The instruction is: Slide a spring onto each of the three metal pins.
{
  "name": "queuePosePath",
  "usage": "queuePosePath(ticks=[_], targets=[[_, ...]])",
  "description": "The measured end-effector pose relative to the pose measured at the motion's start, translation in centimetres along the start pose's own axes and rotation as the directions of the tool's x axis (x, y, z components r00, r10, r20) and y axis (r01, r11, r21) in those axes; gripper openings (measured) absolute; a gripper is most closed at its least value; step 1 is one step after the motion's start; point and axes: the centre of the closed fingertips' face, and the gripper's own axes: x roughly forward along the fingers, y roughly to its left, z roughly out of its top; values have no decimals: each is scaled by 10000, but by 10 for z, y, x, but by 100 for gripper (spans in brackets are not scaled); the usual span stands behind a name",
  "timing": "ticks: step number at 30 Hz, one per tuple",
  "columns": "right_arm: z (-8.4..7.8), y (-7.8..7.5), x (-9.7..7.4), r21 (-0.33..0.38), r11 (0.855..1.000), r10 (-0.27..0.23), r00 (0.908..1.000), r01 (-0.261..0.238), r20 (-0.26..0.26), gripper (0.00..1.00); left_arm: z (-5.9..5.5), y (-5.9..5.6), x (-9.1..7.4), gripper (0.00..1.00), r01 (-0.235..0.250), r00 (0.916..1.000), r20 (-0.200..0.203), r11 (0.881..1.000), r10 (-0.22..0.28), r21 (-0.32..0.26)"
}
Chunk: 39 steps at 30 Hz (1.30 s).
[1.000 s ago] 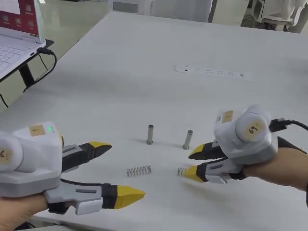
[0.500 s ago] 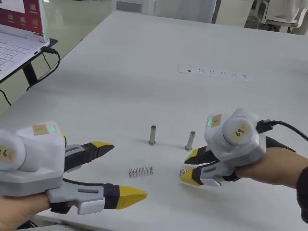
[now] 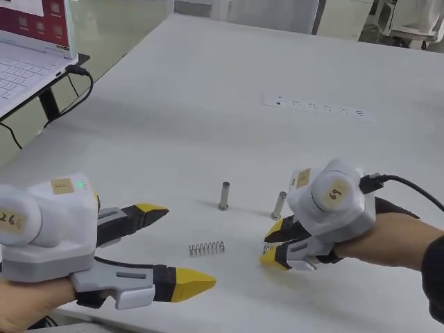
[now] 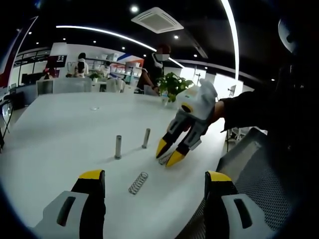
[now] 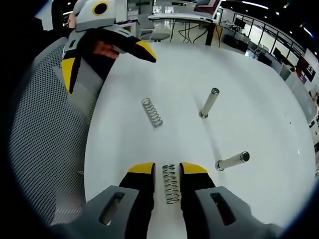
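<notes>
Two metal pins stand upright on the white table (image 3: 208, 125), one on the left (image 3: 224, 195) and one on the right (image 3: 279, 205). One spring (image 3: 207, 247) lies loose in front of them. My right gripper (image 3: 270, 243) is low on the table and open, its jaws narrowly straddling a second spring (image 5: 170, 183) that lies flat between them. Near the table's front edge, my left gripper (image 3: 173, 246) stays wide open with nothing in it. Both pins (image 4: 118, 147) (image 4: 146, 138) and the loose spring (image 4: 138, 182) show ahead in the left gripper view.
A laptop (image 3: 28, 41) sits at the far left with a black cable (image 3: 78, 76) hanging off it. A white power strip (image 3: 322, 109) lies further back on the table. A mesh chair seat (image 5: 50, 149) is beside the table's near edge.
My right gripper has slid a little left and down, so its jaws now sit around the second spring. The left gripper has stayed put. The head camera has shifted slightly.
</notes>
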Motion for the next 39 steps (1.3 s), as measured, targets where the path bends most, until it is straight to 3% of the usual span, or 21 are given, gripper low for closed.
queuePosePath(ticks=[39], targets=[[-7,0,4,-423,9977,485,9936,-530,-1024,9,3,0,1,78,-24,9999,137,10000,24,-58]])
